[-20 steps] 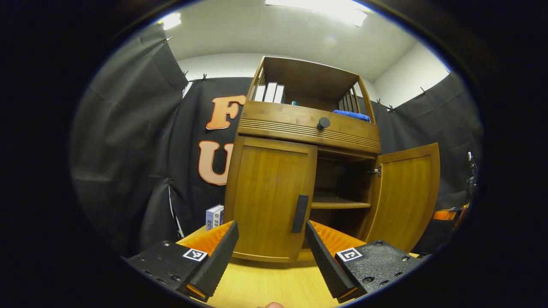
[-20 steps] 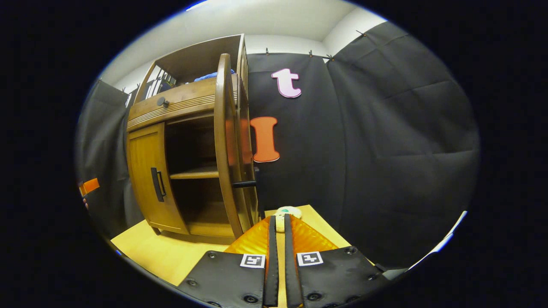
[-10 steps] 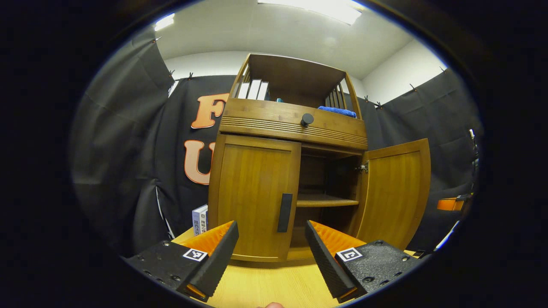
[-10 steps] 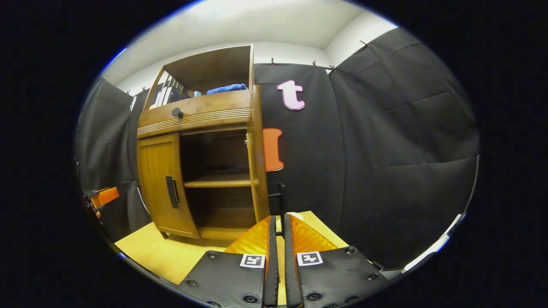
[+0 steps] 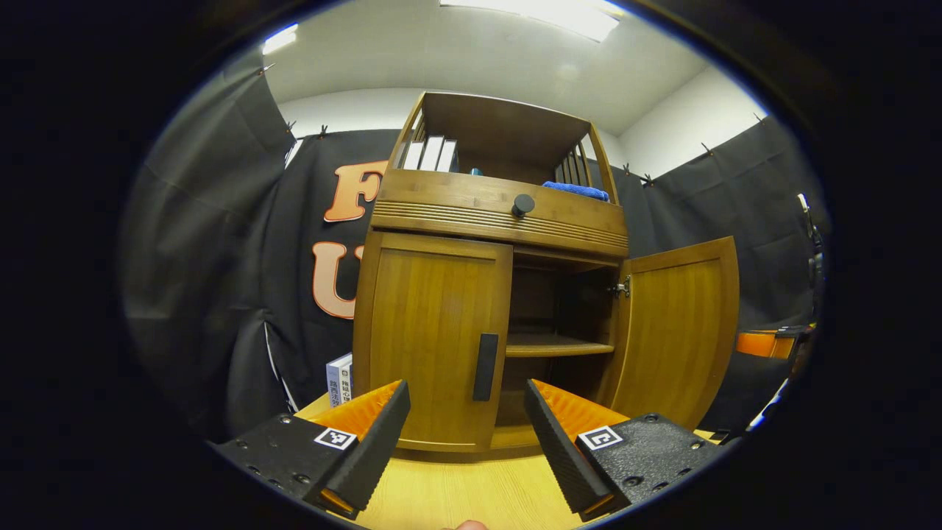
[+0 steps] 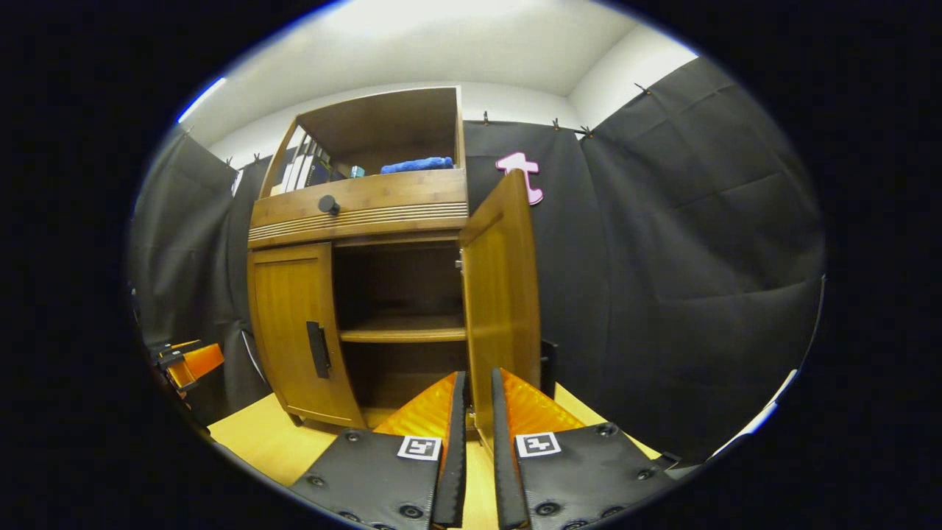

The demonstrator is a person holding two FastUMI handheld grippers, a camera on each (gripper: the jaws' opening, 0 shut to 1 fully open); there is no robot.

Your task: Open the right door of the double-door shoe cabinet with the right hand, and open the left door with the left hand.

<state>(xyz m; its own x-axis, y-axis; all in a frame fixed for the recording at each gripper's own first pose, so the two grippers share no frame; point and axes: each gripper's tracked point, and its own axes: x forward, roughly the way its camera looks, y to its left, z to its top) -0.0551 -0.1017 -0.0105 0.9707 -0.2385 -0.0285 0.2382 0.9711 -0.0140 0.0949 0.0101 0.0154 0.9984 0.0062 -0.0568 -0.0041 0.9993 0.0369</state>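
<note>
The wooden shoe cabinet (image 5: 500,210) stands on the table straight ahead. Its left door (image 5: 430,324) is closed, with a dark vertical handle (image 5: 486,366) at its inner edge. My left gripper (image 5: 465,394) is open just short of that handle, touching nothing. The right door (image 5: 677,331) is swung wide open, baring an inner shelf (image 5: 556,346). In the right gripper view this door (image 6: 504,294) is seen edge-on, its dark handle (image 6: 548,368) on the far face. My right gripper (image 6: 477,379) is nearly shut, a narrow gap between its fingers, in line with the door's edge and gripping nothing.
Upright books (image 5: 430,154) and a blue cloth (image 5: 578,190) sit on the top shelf above a drawer with a round knob (image 5: 523,205). A small box (image 5: 338,379) stands left of the cabinet. The light wooden table (image 5: 456,493) lies under both grippers.
The right gripper's view has swung left from the door's outer side to its edge, and its finger gap has widened slightly. The left gripper shifted slightly right, its view of the handle now centred; both doors stayed put.
</note>
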